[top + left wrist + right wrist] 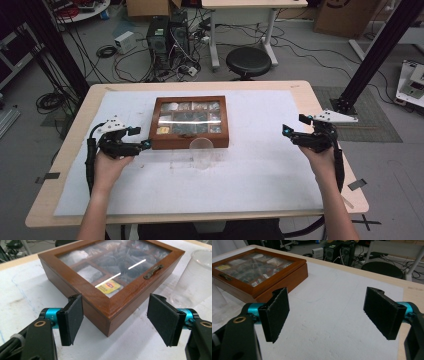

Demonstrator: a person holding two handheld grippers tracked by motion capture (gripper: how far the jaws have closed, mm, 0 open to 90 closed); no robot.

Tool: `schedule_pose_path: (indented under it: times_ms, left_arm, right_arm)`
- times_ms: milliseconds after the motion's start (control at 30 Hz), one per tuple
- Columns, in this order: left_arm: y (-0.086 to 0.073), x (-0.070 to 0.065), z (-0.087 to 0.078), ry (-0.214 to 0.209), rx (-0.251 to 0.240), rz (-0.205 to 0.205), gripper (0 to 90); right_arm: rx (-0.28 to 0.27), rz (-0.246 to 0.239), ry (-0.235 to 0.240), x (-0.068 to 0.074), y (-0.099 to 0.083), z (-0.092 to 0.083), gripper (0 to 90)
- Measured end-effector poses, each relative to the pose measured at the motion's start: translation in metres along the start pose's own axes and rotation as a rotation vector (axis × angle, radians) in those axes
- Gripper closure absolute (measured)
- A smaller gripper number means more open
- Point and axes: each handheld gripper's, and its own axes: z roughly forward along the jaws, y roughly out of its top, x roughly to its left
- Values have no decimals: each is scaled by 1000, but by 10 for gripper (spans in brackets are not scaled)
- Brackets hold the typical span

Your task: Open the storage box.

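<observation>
Nearest us in the high view, our two forearms come up from the bottom edge onto the table (75, 150), a pale wooden top almost wholly covered by a white sheet (260, 165). On that sheet, toward the far left of centre, sits the wooden box (190, 122), shut, its glass lid showing compartments with small packets inside; in the left gripper view we see a yellow-labelled packet (109, 286) under the glass near the front corner and a small metal handle (153, 271) on the lid's front frame. A clear plastic cup (201, 151) stands upright just in front of the box's near side, close to it, though we cannot tell if they touch. Our left gripper (139, 139) hovers at the box's near left corner, its jaws spread wide with nothing between the pads; in the left gripper view that corner of the box (110, 277) points straight into the gap without touching either pad. Our right gripper (291, 125) is held well apart from the box, over the bare sheet near the table's right edge, its jaws likewise wide apart and holding nothing; in the right gripper view the box (259, 270) lies off to the upper left. Beyond the table a black stool (248, 61) stands on the floor.
</observation>
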Motion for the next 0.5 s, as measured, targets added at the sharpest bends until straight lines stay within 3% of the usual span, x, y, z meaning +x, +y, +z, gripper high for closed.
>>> schedule_pose_path:
  times_ms: [100,500]
  left_arm:
    - [-4,2,6,2,50,7,310]
    - [-11,5,16,11,114,2,389]
  right_arm:
    - [-2,1,0,0,0,0,215]
    - [1,7,0,-1,-1,1,214]
